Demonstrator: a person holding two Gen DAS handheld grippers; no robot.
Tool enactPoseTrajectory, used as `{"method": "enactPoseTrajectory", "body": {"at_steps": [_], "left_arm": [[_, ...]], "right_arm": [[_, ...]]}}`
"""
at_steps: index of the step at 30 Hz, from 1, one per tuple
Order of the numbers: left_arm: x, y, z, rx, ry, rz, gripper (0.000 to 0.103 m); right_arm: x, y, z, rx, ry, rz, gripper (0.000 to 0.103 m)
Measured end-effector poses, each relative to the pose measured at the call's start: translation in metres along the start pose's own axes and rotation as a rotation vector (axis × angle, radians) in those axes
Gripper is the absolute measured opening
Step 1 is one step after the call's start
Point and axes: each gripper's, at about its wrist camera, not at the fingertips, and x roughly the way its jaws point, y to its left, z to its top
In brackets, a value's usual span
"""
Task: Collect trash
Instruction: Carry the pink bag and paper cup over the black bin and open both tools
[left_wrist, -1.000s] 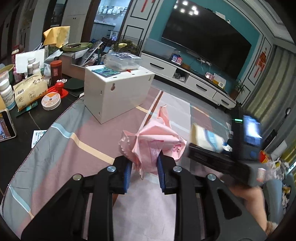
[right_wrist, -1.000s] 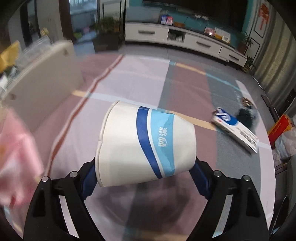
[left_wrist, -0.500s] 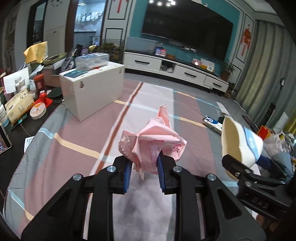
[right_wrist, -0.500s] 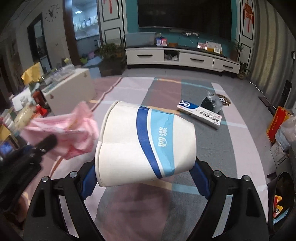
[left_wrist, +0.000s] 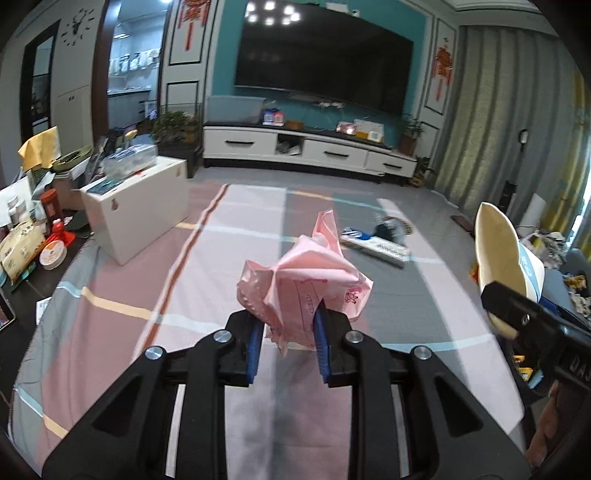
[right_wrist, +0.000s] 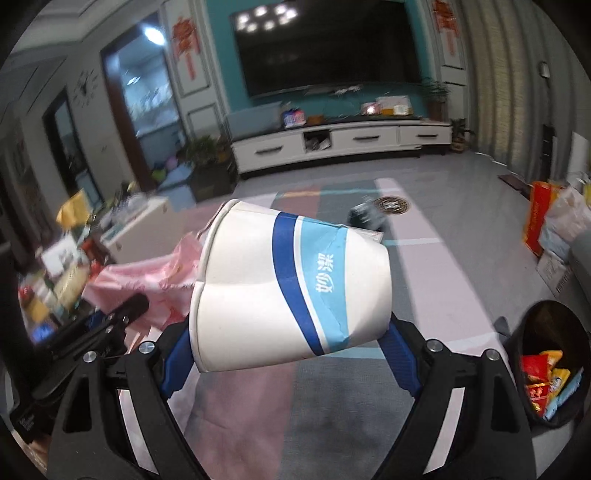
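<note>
- Two pieces of trash ride in our grips: our left gripper (left_wrist: 288, 336) is clamped on one crumpled pink plastic bag (left_wrist: 304, 282), and our right gripper (right_wrist: 291, 354), jaws spread wide, squeezes one white-and-blue paper cup (right_wrist: 291, 288) lying sideways.
- One black trash bin (right_wrist: 546, 365), already holding bright wrappers, has just swung into the right wrist view at lower right; a second ago only rug filled that view. We judge both loads are being carried to the bin for dropping.
- Two items wait farther out on the striped rug (left_wrist: 122, 288): one flat white-and-blue box (left_wrist: 376, 247) and one dark crumpled lump (left_wrist: 388, 230) just behind it.
- One white cabinet (left_wrist: 140, 206) stands at the rug's left edge.
</note>
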Motion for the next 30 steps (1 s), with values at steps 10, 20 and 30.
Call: {"method": "enactPoseTrajectory", "body": {"at_steps": [10,20,30], "left_arm": [[-0.028,-0.090,0.000,0.083,-0.073,-0.109,0.026],[-0.019,-0.174,-0.016,0.166,-0.039,-0.269,0.026],[0.018,-0.225,-0.032,0.196,0.067,-0.331,0.026]], "right_arm": [[-0.074,-0.061,0.005,0.086,-0.200,-0.190,0.085],[-0.118,-0.133,-0.012,0.243,-0.321,-0.321,0.085],[-0.087,-0.203,-0.033,0.451,-0.204,-0.380,0.085]]}}
